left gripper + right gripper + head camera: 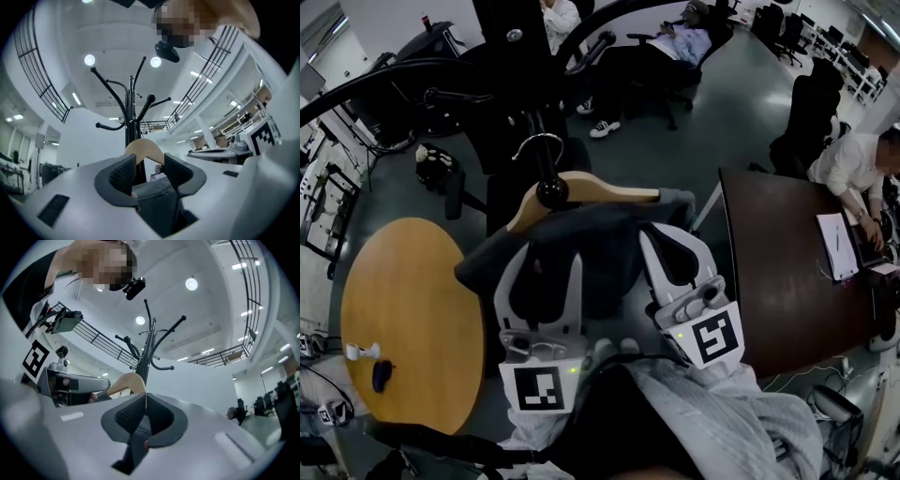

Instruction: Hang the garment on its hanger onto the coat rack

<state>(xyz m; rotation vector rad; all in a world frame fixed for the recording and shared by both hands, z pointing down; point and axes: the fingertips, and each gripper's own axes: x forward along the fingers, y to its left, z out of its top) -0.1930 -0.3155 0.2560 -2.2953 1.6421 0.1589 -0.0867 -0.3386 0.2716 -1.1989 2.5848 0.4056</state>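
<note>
The black coat rack [525,89] stands right in front of me, its curved arms spreading overhead [131,117] [149,348]. A wooden hanger [600,190] with a metal hook carries a dark grey garment [581,244] against the rack's pole; whether the hook rests on an arm I cannot tell. My left gripper [547,255] stands wide open below the hanger [143,147], and grey cloth [154,192] lies loose between its pads. My right gripper [670,232] is at the garment's right shoulder, its pads [133,413] closed together with a strip of cloth [136,437] pinched between them.
A round wooden table [403,319] with small items is at the left. A dark brown desk [778,272] is at the right, where a person [853,169] sits at a laptop. Office chairs [811,112] and a seated person [684,42] are behind the rack.
</note>
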